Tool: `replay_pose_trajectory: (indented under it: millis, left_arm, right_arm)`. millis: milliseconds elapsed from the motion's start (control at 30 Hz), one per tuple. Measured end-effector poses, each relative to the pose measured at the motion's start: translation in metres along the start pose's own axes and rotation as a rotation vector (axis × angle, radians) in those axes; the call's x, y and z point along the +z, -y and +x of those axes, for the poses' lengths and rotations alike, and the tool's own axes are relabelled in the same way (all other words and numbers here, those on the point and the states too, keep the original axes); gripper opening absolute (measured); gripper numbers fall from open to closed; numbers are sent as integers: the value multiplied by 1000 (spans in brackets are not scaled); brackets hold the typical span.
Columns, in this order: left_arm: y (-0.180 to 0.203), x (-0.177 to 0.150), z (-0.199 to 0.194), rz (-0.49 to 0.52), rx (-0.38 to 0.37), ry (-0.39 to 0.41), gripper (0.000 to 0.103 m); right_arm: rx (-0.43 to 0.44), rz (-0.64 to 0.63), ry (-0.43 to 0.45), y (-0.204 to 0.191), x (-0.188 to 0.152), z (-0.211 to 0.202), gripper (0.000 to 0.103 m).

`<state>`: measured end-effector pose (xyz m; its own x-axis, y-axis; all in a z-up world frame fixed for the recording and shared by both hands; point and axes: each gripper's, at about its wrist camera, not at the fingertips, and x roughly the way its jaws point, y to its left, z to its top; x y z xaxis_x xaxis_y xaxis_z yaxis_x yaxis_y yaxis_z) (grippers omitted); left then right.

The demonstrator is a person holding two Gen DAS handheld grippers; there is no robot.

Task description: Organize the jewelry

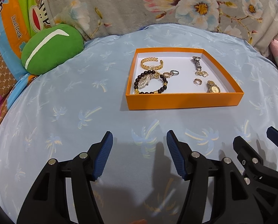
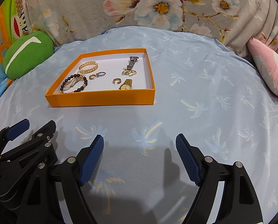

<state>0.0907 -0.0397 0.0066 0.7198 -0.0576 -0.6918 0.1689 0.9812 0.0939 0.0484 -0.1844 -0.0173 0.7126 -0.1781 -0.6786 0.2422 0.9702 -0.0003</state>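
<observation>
An orange box (image 1: 183, 100) (image 2: 101, 99) with a white floor sits on the pale blue palm-print sheet (image 1: 73, 97). Inside it lie a gold bangle (image 1: 151, 64), a black bead bracelet (image 1: 150, 83) around a pearl one, two rings (image 1: 170, 73), a silver watch (image 1: 197, 63), a small gold hoop (image 1: 197, 81) and a gold watch (image 1: 212, 86) (image 2: 126, 85). My left gripper (image 1: 139, 136) (image 2: 39, 124) hovers open over bare sheet in front of the box. Beside it on the right, my right gripper (image 2: 140, 138) (image 1: 254, 136) stands open wider. Neither holds anything.
A green cushion (image 1: 53, 48) rests left of the box against a cartoon-print fabric (image 1: 13, 22). A grey floral blanket (image 1: 157, 9) rises behind the sheet. A pink plush (image 2: 268, 65) lies at the far right edge.
</observation>
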Motion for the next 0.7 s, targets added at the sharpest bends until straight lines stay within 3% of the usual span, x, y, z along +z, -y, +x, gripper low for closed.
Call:
replay_pose_trajectory:
  millis: [133,200,700]
  left_arm:
    - [0,0,0,-1,4,0,59]
    - [-2,1,-1,-10,29,2,66]
    - [-2,1,-2,-5,44,6,64]
  right_arm:
    - [-1,0,0,0,0,0,78]
    - [2,1,0,0,0,0,78]
    - [-2,-3,-2,0,0,-1,78]
